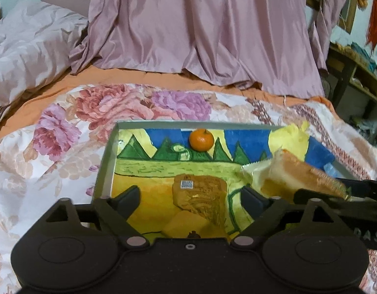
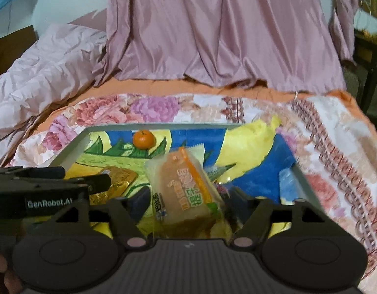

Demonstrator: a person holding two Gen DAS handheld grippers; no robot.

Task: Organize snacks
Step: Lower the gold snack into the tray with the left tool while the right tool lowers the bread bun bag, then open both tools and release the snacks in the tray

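— One wrapped cake (image 2: 186,191) sits clamped between the right gripper (image 2: 188,203) fingers, above the painted tray (image 2: 73,144).
— And the left gripper (image 1: 189,198)?
— Fingers apart, over a gold-wrapped snack (image 1: 200,201) lying in the tray.
— Anything else?
— A tangerine (image 1: 201,140) by the far wall; a yellow packet (image 2: 249,139), probably crumpled, on the floral bedspread's (image 1: 53,152) side.

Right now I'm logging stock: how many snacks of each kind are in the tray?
Tangerine: 1
Gold-wrapped pastry: 1
Clear-wrapped cake held in the right gripper: 1
Yellow bag: 1
Total: 4
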